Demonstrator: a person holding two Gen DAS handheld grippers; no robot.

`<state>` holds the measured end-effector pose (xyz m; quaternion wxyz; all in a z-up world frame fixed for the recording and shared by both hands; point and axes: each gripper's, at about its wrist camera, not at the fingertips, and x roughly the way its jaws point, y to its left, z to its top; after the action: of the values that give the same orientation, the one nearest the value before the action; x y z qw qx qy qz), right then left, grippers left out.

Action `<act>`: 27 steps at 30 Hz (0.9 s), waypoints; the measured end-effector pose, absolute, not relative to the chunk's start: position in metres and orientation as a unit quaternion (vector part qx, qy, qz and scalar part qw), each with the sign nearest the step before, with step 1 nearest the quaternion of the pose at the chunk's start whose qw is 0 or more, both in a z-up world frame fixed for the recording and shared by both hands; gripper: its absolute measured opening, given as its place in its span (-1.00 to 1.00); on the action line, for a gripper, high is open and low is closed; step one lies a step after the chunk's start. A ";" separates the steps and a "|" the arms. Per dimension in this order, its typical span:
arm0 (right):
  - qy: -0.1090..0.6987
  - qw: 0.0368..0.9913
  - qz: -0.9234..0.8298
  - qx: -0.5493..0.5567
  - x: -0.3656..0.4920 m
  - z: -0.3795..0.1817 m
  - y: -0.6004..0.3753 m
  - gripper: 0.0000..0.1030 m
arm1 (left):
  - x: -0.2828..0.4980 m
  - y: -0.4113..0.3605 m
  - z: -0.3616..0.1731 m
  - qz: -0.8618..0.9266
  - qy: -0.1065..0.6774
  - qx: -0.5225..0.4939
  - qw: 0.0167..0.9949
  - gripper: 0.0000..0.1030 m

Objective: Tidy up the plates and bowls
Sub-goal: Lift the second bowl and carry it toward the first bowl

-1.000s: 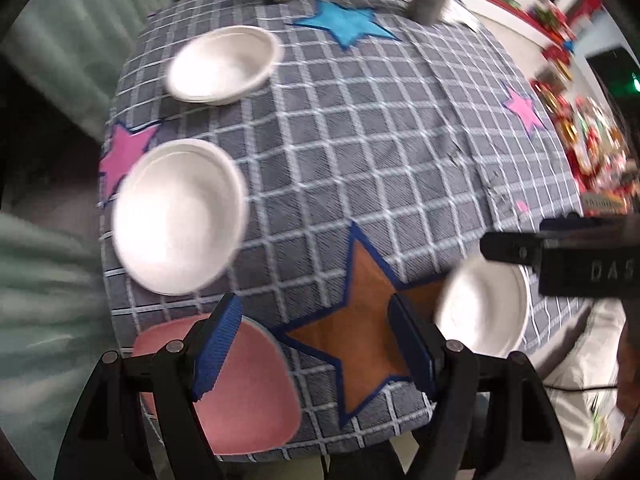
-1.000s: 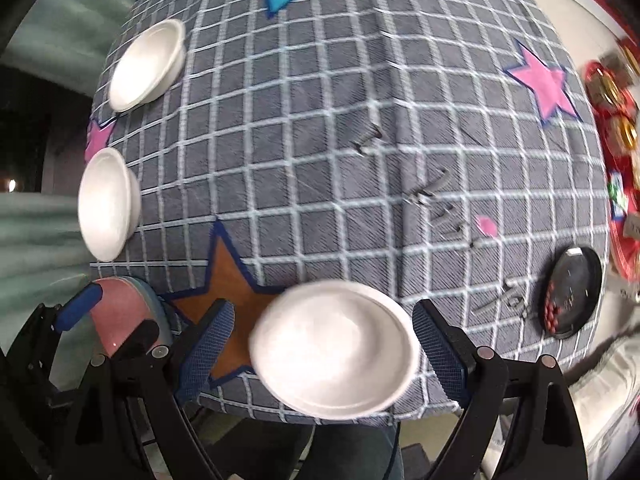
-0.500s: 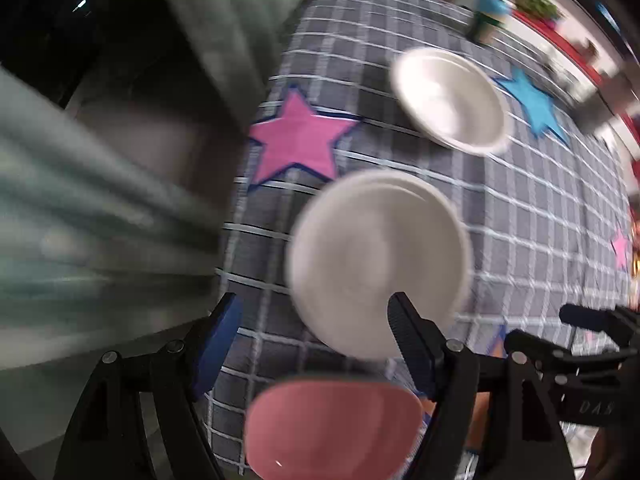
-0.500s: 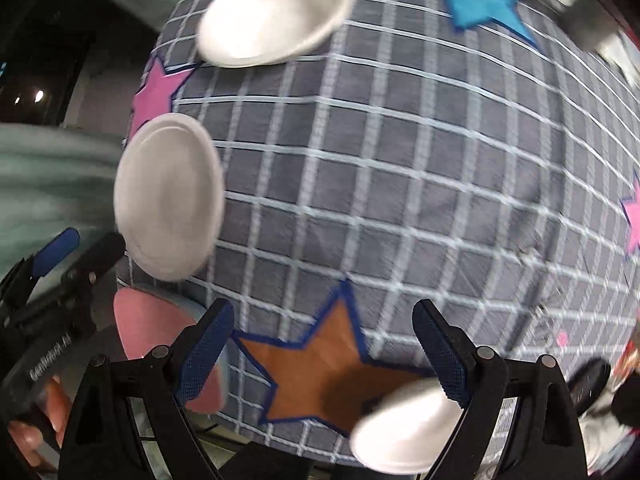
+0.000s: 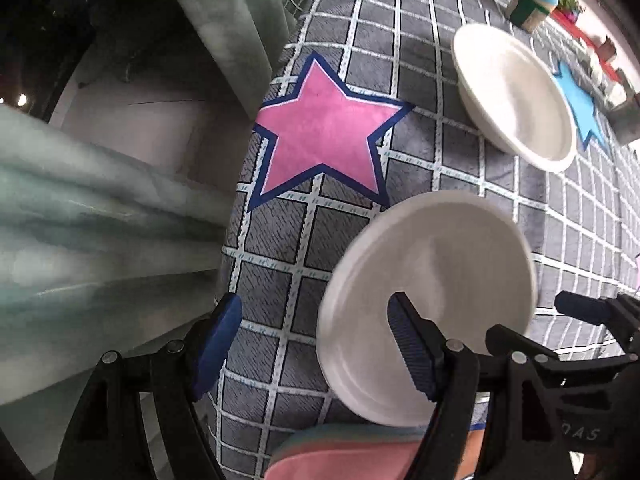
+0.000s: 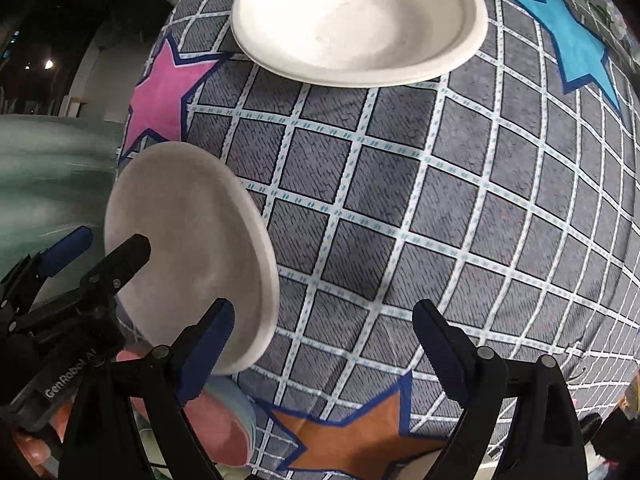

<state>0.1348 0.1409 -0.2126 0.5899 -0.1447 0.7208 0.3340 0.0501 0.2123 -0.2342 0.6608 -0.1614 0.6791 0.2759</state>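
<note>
Desk cloth (image 6: 400, 200): grey, white grid; appliqué stars in pink (image 5: 324, 136), blue (image 6: 576, 40), brown (image 6: 360, 436), navy-edged. White plate (image 5: 432, 292); white bowl (image 6: 356, 20). Pink plate (image 6: 220, 436). Hand-held gripper (image 5: 316, 352): black, blue pads. Curtain (image 5: 80, 220): pale green.

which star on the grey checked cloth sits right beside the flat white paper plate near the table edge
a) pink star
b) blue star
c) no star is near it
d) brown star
a) The flat white paper plate lies just below the pink star on the grey checked cloth, while the blue star lies beyond the deeper white paper bowl.
</note>
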 end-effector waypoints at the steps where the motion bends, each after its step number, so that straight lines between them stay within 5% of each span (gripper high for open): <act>1: 0.722 0.590 0.333 -0.144 0.134 -0.215 0.143 0.78 | 0.051 0.213 -0.237 0.274 0.683 -0.163 0.658 0.52; 5: 0.722 0.596 0.326 -0.133 0.138 -0.220 0.152 0.74 | 0.054 0.215 -0.243 0.264 0.688 -0.166 0.655 0.49; 11: 0.730 0.582 0.339 -0.113 0.139 -0.225 0.159 0.08 | 0.059 0.203 -0.260 0.234 0.710 -0.167 0.643 -0.11; 17: 0.730 0.576 0.353 -0.103 0.108 -0.227 0.174 -0.45 | 0.065 0.190 -0.258 0.213 0.705 -0.179 0.653 -0.38; 27: 0.733 0.584 0.338 -0.084 0.086 -0.216 0.135 -0.45 | 0.075 0.129 -0.236 0.195 0.696 -0.146 0.675 -0.39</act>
<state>0.0858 0.1354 -0.2162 0.5839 -0.0843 0.7331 0.3384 0.0748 0.1294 -0.2363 0.6750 -0.1456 0.6964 0.1955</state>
